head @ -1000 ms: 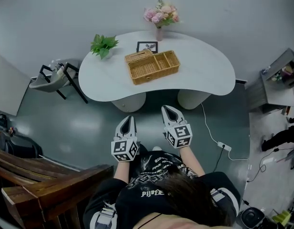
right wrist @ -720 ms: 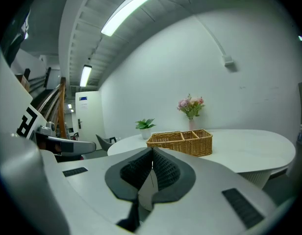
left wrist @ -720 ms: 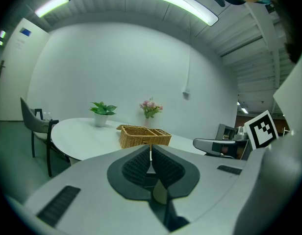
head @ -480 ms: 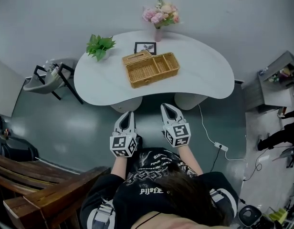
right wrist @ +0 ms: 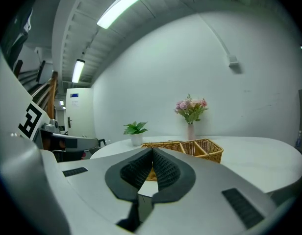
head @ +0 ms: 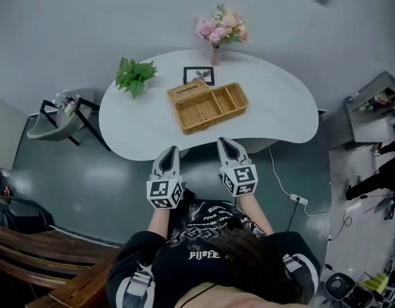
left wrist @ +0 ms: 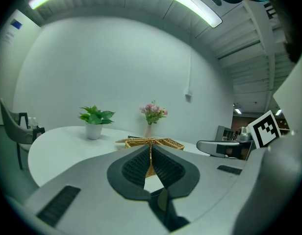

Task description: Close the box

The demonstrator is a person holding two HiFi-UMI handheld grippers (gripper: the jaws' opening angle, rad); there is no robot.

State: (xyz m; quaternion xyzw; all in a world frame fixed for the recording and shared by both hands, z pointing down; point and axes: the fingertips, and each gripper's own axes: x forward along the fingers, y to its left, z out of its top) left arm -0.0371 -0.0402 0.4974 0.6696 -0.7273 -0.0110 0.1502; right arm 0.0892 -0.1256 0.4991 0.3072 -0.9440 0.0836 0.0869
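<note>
Left gripper (head: 170, 150): jaws closed tip to tip, holding nothing, at the table's (head: 136, 130) near edge. Bare tabletop lies between that edge and the box (head: 207, 101), which sits mid-table with its compartments open. Right gripper (head: 224, 142): jaws closed as well, empty, at the same edge. The shirt (head: 204, 236) print is unreadable.

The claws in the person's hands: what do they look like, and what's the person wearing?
The left claw and right claw are pale grey, pointed shells with dark ribbed pads. Each carries a cube of black-and-white square markers. The person wears a black shirt with white print.
</note>
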